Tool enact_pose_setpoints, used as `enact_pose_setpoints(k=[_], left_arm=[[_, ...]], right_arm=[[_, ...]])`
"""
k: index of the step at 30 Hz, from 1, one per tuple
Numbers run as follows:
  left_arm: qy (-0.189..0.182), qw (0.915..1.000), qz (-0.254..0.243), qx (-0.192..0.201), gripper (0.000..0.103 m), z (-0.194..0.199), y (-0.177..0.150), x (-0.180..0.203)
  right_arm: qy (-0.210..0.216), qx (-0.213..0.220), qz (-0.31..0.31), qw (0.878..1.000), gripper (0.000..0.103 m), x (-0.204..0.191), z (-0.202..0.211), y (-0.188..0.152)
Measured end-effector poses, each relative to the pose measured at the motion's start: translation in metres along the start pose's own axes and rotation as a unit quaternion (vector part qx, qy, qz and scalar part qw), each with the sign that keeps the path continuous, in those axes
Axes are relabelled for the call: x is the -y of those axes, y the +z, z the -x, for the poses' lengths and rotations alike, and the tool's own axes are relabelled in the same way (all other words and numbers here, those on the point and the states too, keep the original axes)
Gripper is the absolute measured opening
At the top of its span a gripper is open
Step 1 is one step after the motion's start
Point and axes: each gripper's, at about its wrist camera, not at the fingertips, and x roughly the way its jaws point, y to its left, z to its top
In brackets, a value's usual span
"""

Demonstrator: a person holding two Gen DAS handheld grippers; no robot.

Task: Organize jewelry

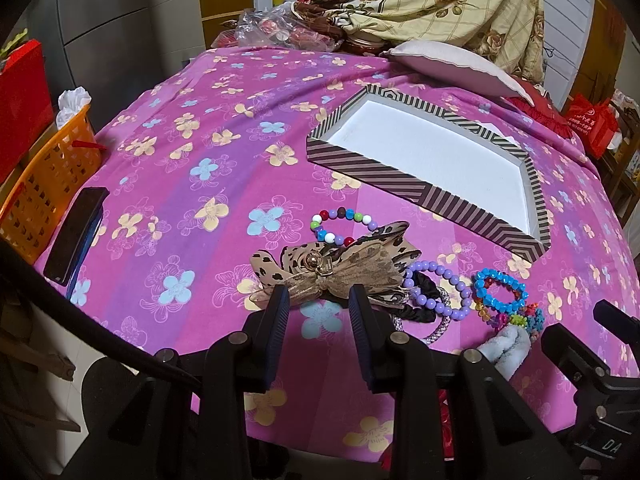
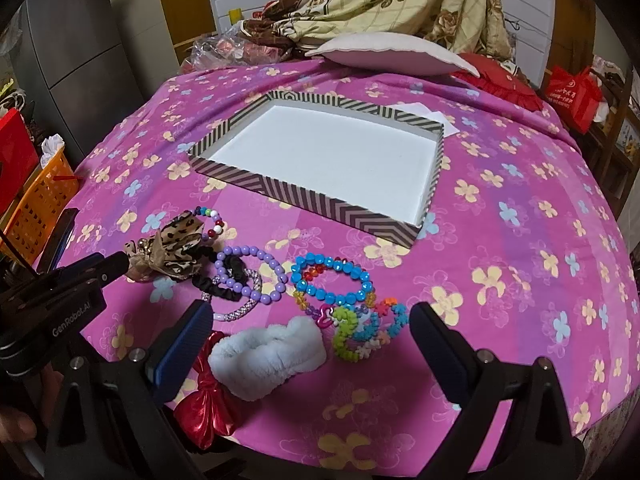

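A leopard-print bow (image 1: 332, 268) lies on the pink flowered cloth, and my left gripper (image 1: 319, 294) is open with its fingertips at the bow's near edge. Behind the bow lies a multicoloured bead bracelet (image 1: 340, 226). To its right lie a purple bead bracelet (image 1: 438, 290) and a blue bead bracelet (image 1: 500, 290). The striped box (image 1: 424, 194) with a white inside stands beyond them. My right gripper (image 2: 310, 320) is open wide around a white fluffy scrunchie (image 2: 268, 354) and flower-bead bracelets (image 2: 364, 332). A red shiny bow (image 2: 206, 404) lies by its left finger.
An orange basket (image 1: 44, 192) and a dark phone (image 1: 76, 236) sit at the left edge of the table. A pale cushion (image 2: 388, 54), a quilt and plastic bags lie at the far end. A red bag (image 2: 572, 96) stands at the far right.
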Motion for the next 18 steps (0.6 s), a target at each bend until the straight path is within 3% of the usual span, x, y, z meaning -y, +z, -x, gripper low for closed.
enact_pose_setpoints(k=[18], left_arm=[[-0.015,0.9998,0.009,-0.001,0.037,0.0013,0.0024,-0.0054]], right_arm=[[0.002,-0.005,-0.008,1.0,0.1,0.0083,-0.0046,0.0012]])
